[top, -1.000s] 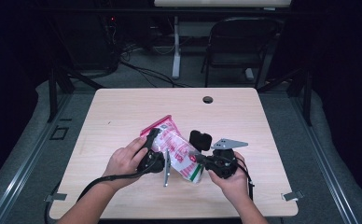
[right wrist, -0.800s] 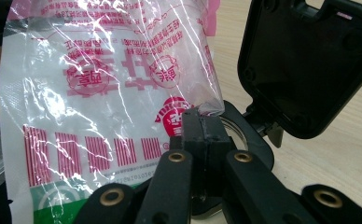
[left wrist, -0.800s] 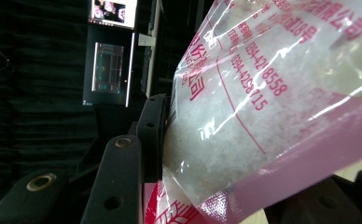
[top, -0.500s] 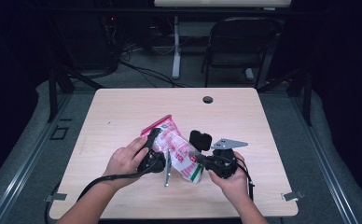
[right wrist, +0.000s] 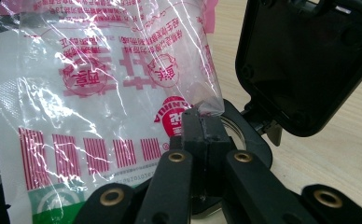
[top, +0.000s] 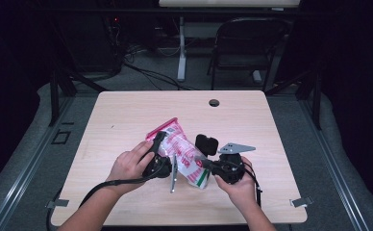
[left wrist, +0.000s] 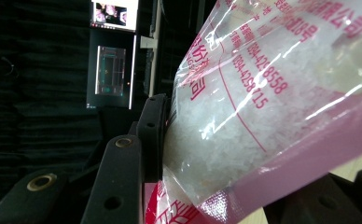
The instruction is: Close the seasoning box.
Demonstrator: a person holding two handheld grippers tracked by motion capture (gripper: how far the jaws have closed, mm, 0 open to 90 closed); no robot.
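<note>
We grip the bag (top: 182, 156) from both ends — left fingers (left wrist: 153, 135) half-closed around its bulk, right fingers (right wrist: 202, 128) pinched tight on its edge.

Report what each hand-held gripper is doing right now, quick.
Left hand-held gripper: closed on the clear plastic bag with pink print and white grains.
Right hand-held gripper: shut, pinching an edge of the same bag.

The bag (top: 182, 154) sits over the near middle of the table (top: 127, 115) — left gripper (top: 156, 161) on its left side, right gripper (top: 208, 166) at its right edge. Behind them, a hole (top: 214, 103) near the far edge — a chair (top: 244, 48) beyond.
</note>
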